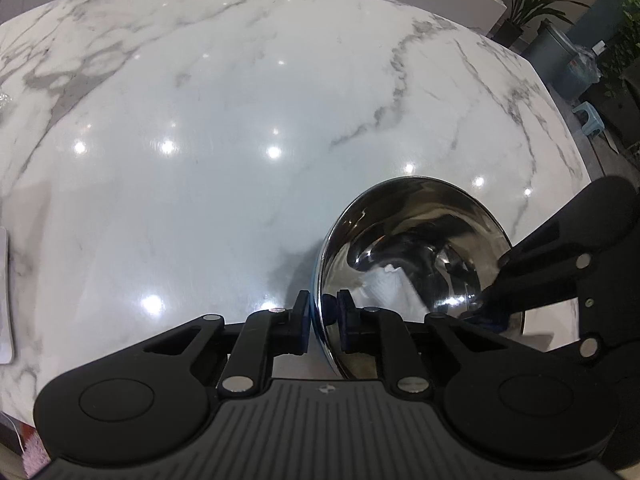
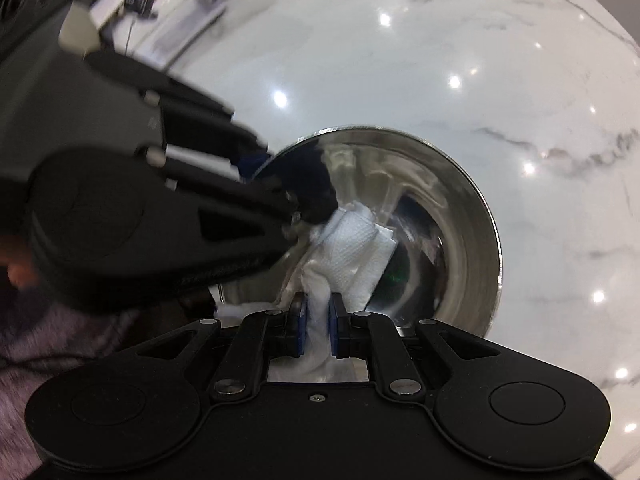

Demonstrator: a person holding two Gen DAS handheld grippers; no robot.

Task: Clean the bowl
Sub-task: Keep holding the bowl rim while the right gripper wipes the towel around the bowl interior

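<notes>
A white marble table [image 1: 240, 100] with grey veining fills most of both views, its glossy surface dotted with reflected ceiling lights. On it rests a shiny steel bowl [image 1: 416, 248], near the table's edge in the left wrist view; its mirror-like interior reflects the grippers and the white paper.

The left gripper [image 1: 323, 312] is clenched on the bowl's rim, one blue pad outside the wall and the other inside it. In the right wrist view this same gripper comes in from the left, blurred, with its fingers meeting the rim on that side.

The right gripper [image 2: 317, 320] reaches over the near rim of the bowl and is clamped on a white paper towel [image 2: 352, 252]. The towel bunches between the blue pads, then spreads out, folded and crumpled, onto the inner wall and bottom of the bowl. In the left wrist view the right gripper enters from the right, its fingertips inside the bowl.

Beyond the table's far edge stand a potted plant [image 1: 524, 4], a grey bin [image 1: 556, 60] and a small blue stool [image 1: 588, 114].
</notes>
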